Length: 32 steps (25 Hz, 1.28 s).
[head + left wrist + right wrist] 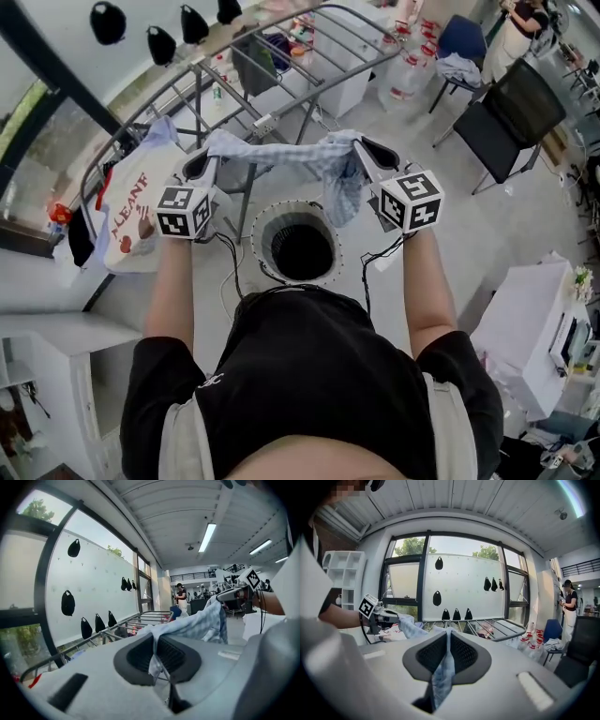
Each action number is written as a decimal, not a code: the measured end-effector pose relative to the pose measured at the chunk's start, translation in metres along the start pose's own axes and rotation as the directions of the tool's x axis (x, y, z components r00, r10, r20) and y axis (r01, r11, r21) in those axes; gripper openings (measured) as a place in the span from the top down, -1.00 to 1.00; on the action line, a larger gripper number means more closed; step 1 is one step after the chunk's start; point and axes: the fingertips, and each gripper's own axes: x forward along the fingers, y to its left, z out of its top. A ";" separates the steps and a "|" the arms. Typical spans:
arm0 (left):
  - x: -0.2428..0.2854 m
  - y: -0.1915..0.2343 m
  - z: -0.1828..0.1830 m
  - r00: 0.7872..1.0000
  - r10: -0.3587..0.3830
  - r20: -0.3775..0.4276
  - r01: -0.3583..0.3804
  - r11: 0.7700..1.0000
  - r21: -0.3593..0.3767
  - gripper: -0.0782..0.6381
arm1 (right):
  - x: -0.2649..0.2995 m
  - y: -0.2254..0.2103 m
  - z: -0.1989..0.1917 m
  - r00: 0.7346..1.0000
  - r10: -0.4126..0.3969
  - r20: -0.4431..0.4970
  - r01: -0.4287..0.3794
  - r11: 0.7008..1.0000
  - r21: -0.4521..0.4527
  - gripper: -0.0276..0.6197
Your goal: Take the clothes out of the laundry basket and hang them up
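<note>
A light blue checked garment (291, 155) is stretched between both grippers above the round white laundry basket (261, 246). My left gripper (208, 161) is shut on its left edge; the cloth (187, 625) runs out from between the jaws toward the right gripper (234, 595). My right gripper (361, 150) is shut on the other edge, and a loose fold (345, 199) hangs below it. In the right gripper view the cloth (443, 672) is pinched between the jaws and leads off to the left gripper (382, 617). The metal drying rack (281, 80) stands just beyond the garment.
A white printed shirt (131, 220) hangs on the rack's left end, with darker clothes (255, 61) further along it. Black chairs (511, 117) stand at the right, a white table (539, 333) at lower right. Dark bags (456, 614) hang on the window wall. A person (567, 606) stands far off.
</note>
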 end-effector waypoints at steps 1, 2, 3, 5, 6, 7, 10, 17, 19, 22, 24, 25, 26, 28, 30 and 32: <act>-0.001 0.002 0.002 1.000 0.022 -0.001 -0.022 1.000 0.003 0.73 | 0.005 -0.003 0.006 1.000 0.015 0.010 -0.015 1.000 -0.003 0.80; -0.004 0.006 0.004 0.999 0.046 -0.002 -0.046 0.999 0.002 0.73 | 0.011 -0.005 0.013 0.999 0.032 0.021 -0.032 0.999 -0.006 0.80; -0.007 0.008 0.006 0.998 0.068 -0.002 -0.068 0.998 -0.001 0.73 | 0.017 -0.006 0.021 0.998 0.047 0.032 -0.047 0.999 -0.007 0.80; -0.015 0.010 0.011 0.995 0.097 0.003 -0.097 0.995 -0.014 0.73 | 0.027 -0.007 0.036 0.996 0.068 0.050 -0.067 0.998 -0.012 0.80; -0.017 0.011 0.012 0.994 0.107 0.006 -0.106 0.994 -0.021 0.73 | 0.033 -0.008 0.043 0.996 0.074 0.057 -0.074 0.997 -0.017 0.80; -0.019 0.013 0.013 0.993 0.114 0.006 -0.114 0.993 -0.026 0.73 | 0.039 -0.009 0.051 0.995 0.080 0.065 -0.079 0.997 -0.025 0.80; -0.018 0.029 0.020 0.991 0.133 0.011 -0.133 0.991 -0.026 0.73 | 0.064 -0.011 0.078 0.991 0.093 0.094 -0.088 0.995 -0.055 0.80; -0.004 0.093 0.055 0.985 0.166 0.057 -0.164 0.986 -0.032 0.73 | 0.141 -0.014 0.145 0.985 0.106 0.133 -0.092 0.990 -0.108 0.80; 0.002 0.113 0.060 0.983 0.172 0.061 -0.171 0.985 -0.027 0.73 | 0.167 -0.015 0.157 0.987 0.097 0.128 -0.081 0.989 -0.121 0.80; 0.011 0.139 0.063 0.982 0.182 0.057 -0.180 0.983 -0.029 0.73 | 0.207 -0.015 0.170 0.990 0.081 0.114 -0.067 0.990 -0.125 0.80; 0.018 0.156 0.061 0.981 0.186 0.047 -0.185 0.982 -0.037 0.73 | 0.233 -0.015 0.177 0.992 0.070 0.101 -0.058 0.992 -0.116 0.80; 0.022 0.165 0.059 0.981 0.190 0.039 -0.188 0.981 -0.044 0.73 | 0.248 -0.015 0.180 0.994 0.065 0.093 -0.054 0.992 -0.117 0.80; 0.026 0.176 0.056 0.980 0.195 0.027 -0.193 0.980 -0.053 0.73 | 0.262 -0.013 0.182 0.995 0.061 0.083 -0.051 0.991 -0.120 0.80; 0.034 0.195 0.045 0.978 0.207 -0.006 -0.207 0.975 -0.077 0.73 | 0.291 -0.009 0.182 0.997 0.057 0.058 -0.049 0.990 -0.130 0.80; 0.042 0.212 0.031 0.975 0.214 -0.049 -0.218 0.972 -0.091 0.73 | 0.317 -0.005 0.176 0.998 0.054 0.024 -0.050 0.989 -0.140 0.80; 0.052 0.225 0.014 0.973 0.209 -0.094 -0.218 0.971 -0.100 0.73 | 0.342 -0.002 0.166 0.999 0.046 -0.022 -0.049 0.987 -0.151 0.79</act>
